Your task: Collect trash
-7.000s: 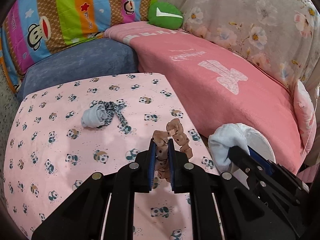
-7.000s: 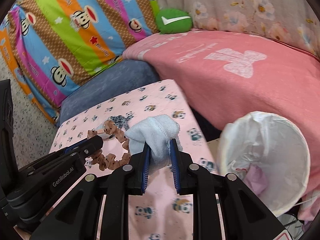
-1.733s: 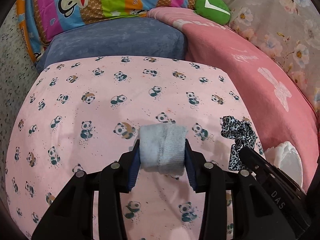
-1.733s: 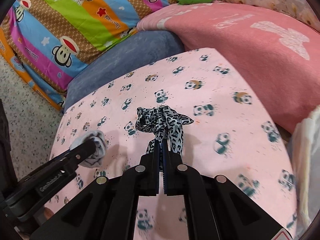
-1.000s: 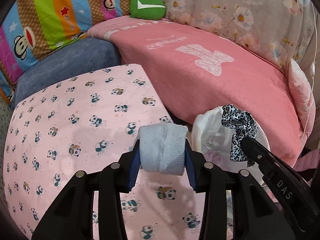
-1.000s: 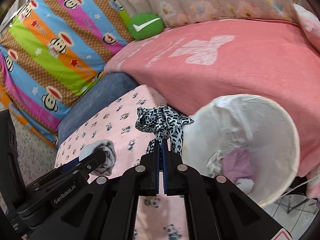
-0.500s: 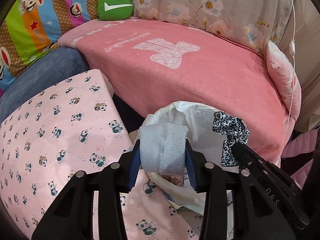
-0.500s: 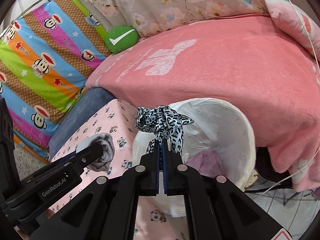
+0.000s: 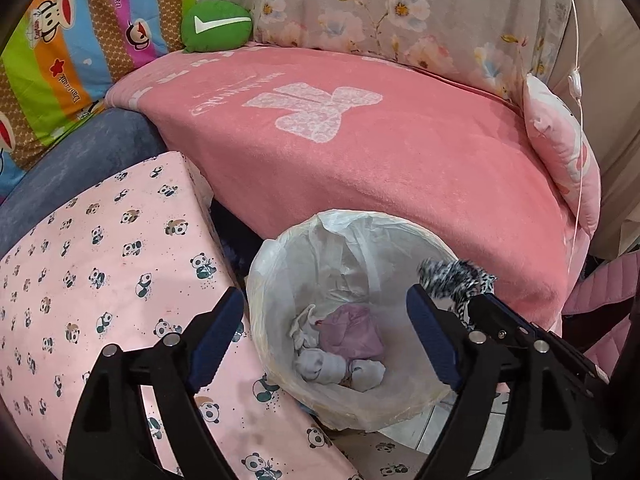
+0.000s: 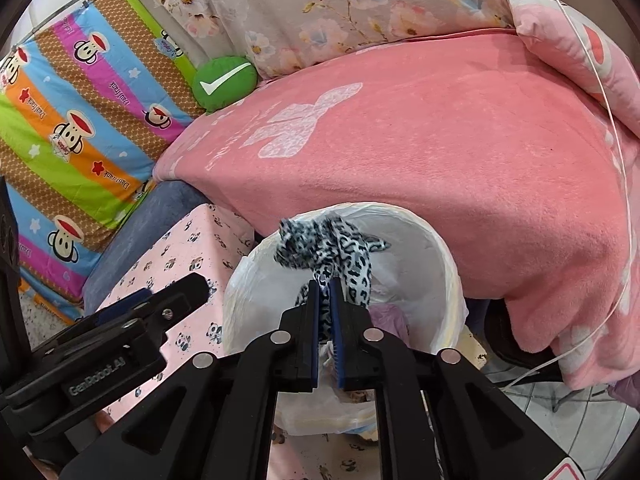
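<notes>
A round bin with a white plastic liner stands between the panda-print table and the pink sofa; it also shows in the right wrist view. Inside lie grey-white socks and a crumpled lilac cloth. My left gripper is open wide and empty above the bin's mouth. My right gripper is shut on a leopard-print scrunchie and holds it over the bin; the scrunchie also shows in the left wrist view.
The panda-print table lies left of the bin. A pink-blanketed sofa rises behind it, with a green cushion and a pink pillow. A thin white cable hangs at the right.
My left gripper has opened and let the grey sock drop into the bin. Both grippers have moved closer over the bin; the right still holds the scrunchie.
</notes>
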Available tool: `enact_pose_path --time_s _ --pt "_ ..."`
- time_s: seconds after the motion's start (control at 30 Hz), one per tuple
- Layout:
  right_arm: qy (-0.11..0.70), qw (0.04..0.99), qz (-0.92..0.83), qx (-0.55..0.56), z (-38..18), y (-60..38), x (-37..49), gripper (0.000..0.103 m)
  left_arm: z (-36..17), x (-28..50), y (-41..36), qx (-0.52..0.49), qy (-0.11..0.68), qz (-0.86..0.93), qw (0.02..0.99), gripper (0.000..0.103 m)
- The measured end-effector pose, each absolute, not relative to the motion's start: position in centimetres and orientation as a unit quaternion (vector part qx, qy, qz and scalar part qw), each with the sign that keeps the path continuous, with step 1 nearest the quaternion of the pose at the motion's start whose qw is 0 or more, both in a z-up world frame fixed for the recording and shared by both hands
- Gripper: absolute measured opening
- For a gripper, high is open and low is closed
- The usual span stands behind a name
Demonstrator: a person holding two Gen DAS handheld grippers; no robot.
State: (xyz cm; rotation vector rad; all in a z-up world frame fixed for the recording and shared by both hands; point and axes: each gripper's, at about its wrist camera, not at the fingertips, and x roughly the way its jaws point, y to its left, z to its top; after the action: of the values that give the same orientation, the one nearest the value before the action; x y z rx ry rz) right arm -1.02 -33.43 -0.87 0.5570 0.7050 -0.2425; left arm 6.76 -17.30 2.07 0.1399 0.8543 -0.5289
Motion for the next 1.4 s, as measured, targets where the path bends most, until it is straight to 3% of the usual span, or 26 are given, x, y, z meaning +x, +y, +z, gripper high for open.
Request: enact_pose_path --time_s 0.13,0.33,0.5,0.77,1.03,1.3,1.4 --pt "0.341 0.892 -0.119 0.271 -1.0 -33.6 -0.9 0.012 2.1 6.9 -17.2 0.068 0.411 -0.249 0.874 0.080" --pt "0.345 0.895 -0.115 0.260 -0.7 -33.3 -0.8 0.030 2.3 6.8 -16.3 0.065 0.410 -0.238 0.878 0.080" --pt "0.363 0.899 -0.116 0.217 0.1 -32.3 -0.9 0.038 2.4 6.3 -14.8 0.068 0.402 -0.218 0.886 0.089" --pt "0.382 0.903 -0.122 0.154 0.3 -30.3 -2.0 0.054 1.8 5.3 -12.5 0.080 0.400 -0.190 0.893 0.092" --pt "0.393 0.905 -0.131 0.100 -0.2 -28.2 -3.8 0.070 0.4 3.9 -11.5 0.113 0.403 -0.160 0.894 0.093" --pt "0.395 0.903 -0.141 0.096 -0.6 -27.6 -4.5 0.076 -0.2 3.0 -11.0 0.114 0.404 -0.153 0.894 0.093" --pt "0.398 0.901 -0.142 0.097 -0.8 -27.7 -4.7 0.086 -0.4 2.8 -10.9 0.109 0.406 -0.149 0.895 0.093"
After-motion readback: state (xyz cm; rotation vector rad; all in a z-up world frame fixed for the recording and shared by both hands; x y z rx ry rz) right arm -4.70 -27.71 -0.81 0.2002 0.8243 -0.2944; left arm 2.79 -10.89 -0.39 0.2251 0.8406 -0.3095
